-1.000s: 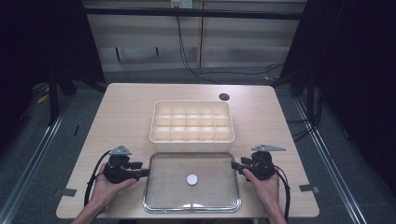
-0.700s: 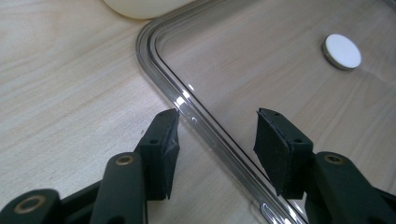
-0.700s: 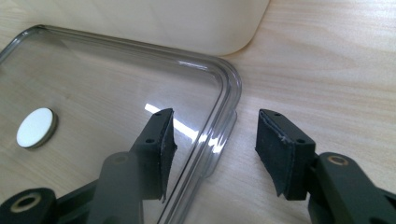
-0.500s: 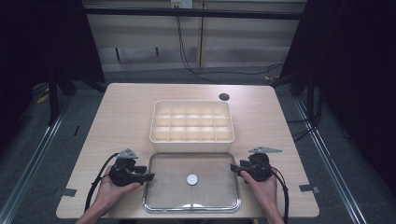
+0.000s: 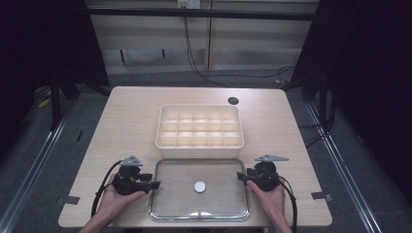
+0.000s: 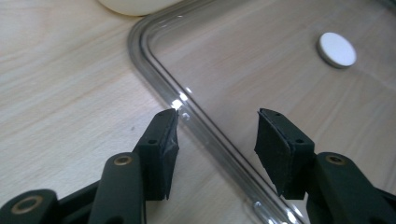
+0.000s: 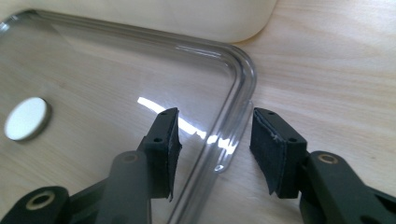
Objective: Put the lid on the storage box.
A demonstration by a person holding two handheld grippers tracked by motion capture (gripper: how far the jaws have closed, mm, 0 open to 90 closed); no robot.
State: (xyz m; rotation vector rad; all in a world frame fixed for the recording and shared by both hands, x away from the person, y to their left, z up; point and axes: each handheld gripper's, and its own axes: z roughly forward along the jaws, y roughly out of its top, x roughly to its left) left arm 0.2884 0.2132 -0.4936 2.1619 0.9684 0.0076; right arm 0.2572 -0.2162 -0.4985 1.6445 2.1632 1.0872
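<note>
A clear flat lid [image 5: 165, 204] with a raised rim lies on the table near the front edge, a small white disc [image 5: 199, 186] at its middle. My left gripper [image 5: 154, 184] is open at the lid's left edge. In the left gripper view its jaws straddle the lid's rim [image 6: 205, 135], and the disc [image 6: 336, 49] lies beyond. My right gripper [image 5: 240, 176] is open at the lid's right edge. In the right gripper view its jaws stand on either side of the rim [image 7: 231, 126], with the disc [image 7: 27, 118] at the left.
A cream compartment box [image 5: 199, 125] with several empty cells stands just behind the lid, its corner [image 7: 219, 18] close to the right gripper. A dark round hole [image 5: 233, 101] is in the table's far right part. Tape marks [image 5: 320, 195] sit near the front corners.
Both grippers have moved inward to the lid's edges, so that their open jaws now straddle its rim. The lid has not moved.
</note>
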